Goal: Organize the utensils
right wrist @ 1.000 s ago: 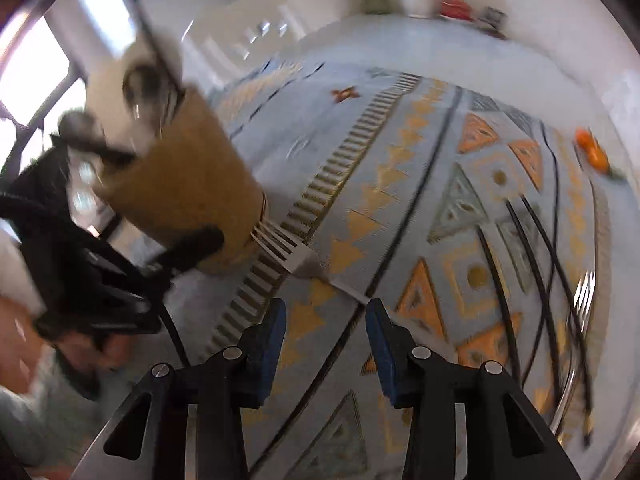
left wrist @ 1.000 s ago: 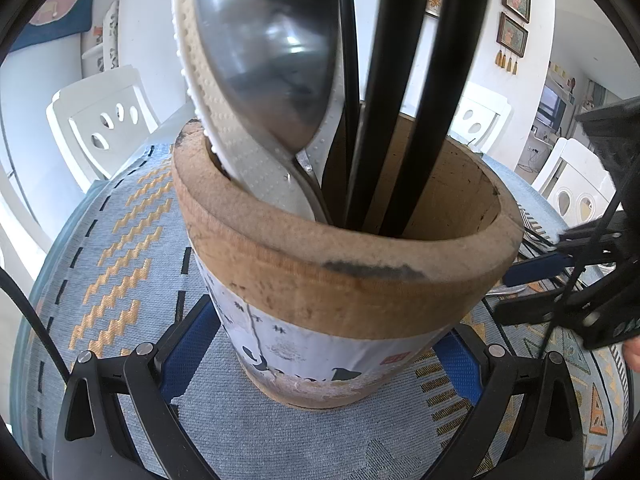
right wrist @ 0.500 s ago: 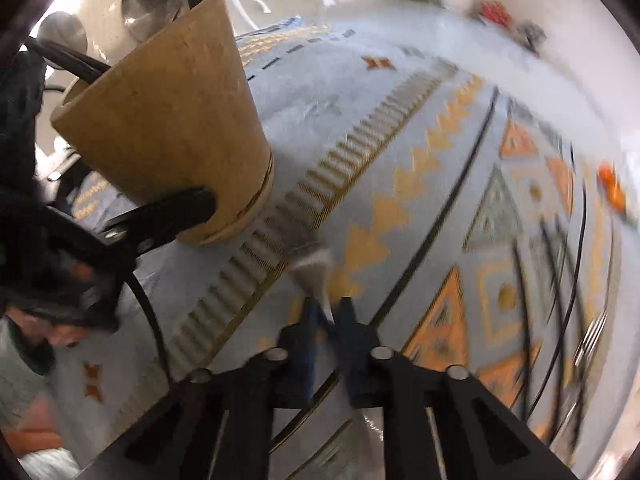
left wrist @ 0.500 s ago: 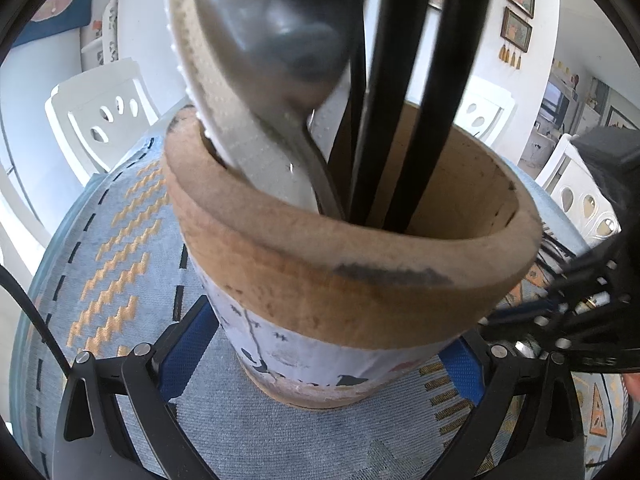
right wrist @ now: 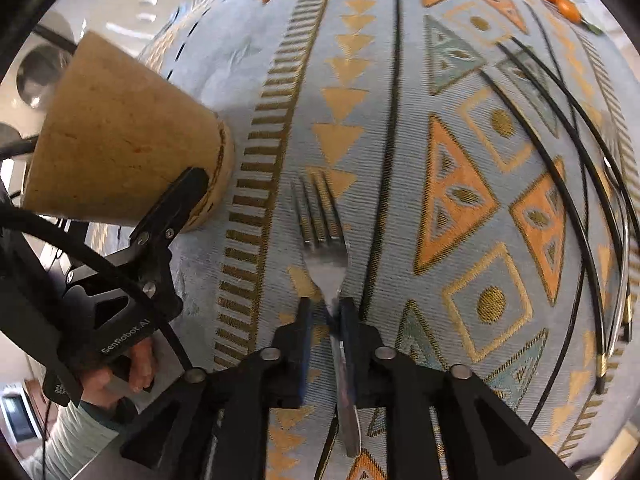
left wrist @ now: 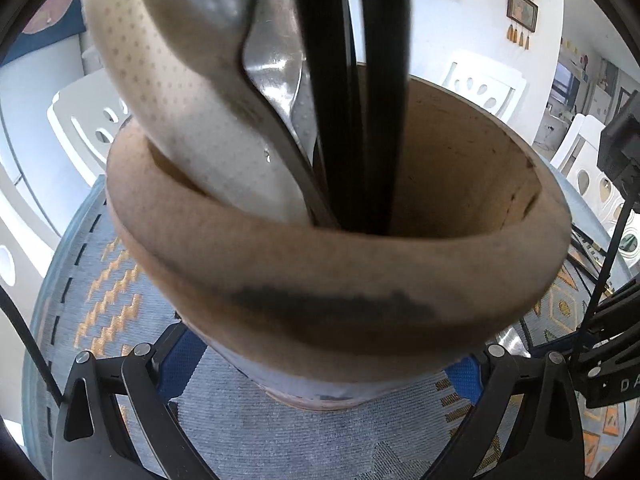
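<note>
1. At the far left of the right wrist view, your left gripper [right wrist: 188,196] reaches in as black, angular plastic, one finger [right wrist: 176,204] lying against the lower wall of the utensil holder [right wrist: 128,132]. Your hand [right wrist: 120,372] grips its handle below, in a pale ribbed sleeve.
2. The holder is a cork-coloured, matte cone that widens upward; from the left wrist view its thick, rounded rim [left wrist: 340,264] carries a dark smudge, and a white printed band wraps the base.
3. In that view your left gripper's jaws stand spread wide around the holder's base, blue pads at either side; whether they press on it you cannot tell.
4. Inside the holder stand a cream perforated spatula [left wrist: 160,92], a polished steel ladle [left wrist: 208,12] and glossy black handles [left wrist: 352,80].
5. Moving right, the fork [right wrist: 326,256] lies flat on the woven tablecloth [right wrist: 480,160], a blue-grey fabric with orange and gold triangles. Its shiny tines point away from you, just right of the holder.
6. Your right gripper [right wrist: 326,312] pinches the fork's narrow neck between its blue pads; the jaws have just eased open slightly but still touch the metal. The flat handle runs back beneath the fingers.
7. Further right, thin black cables [right wrist: 576,208] curve across the cloth.
8. A small orange object [right wrist: 560,2] sits at the top right.
</note>
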A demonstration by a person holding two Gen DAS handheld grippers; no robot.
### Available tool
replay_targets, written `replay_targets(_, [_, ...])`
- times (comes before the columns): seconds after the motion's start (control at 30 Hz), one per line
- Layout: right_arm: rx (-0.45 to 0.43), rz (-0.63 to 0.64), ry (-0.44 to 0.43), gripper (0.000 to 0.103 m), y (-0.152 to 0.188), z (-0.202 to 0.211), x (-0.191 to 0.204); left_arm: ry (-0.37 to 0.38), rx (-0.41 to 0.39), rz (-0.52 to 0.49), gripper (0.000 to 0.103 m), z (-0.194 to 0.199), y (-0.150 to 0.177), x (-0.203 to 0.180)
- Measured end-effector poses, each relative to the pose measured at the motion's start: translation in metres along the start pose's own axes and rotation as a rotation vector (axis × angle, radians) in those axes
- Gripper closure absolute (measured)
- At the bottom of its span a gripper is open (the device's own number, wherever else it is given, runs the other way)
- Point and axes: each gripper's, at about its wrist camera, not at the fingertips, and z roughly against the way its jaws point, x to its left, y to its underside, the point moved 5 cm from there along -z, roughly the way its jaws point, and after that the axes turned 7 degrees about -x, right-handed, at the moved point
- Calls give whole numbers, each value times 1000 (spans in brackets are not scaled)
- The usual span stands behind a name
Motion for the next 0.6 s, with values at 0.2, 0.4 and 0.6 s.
replay_targets(0.2, [-126, 43, 107, 97, -1, 3, 19, -10, 9, -6, 3, 1, 2, 0])
replay_targets(0.4, [-291, -204, -169, 97, 14, 40, -7, -15, 7, -11, 3, 0, 0, -4])
replay_targets(0.6, [-422, -267, -222, 97, 20, 80, -25, -20, 6, -15, 3, 1, 2, -11])
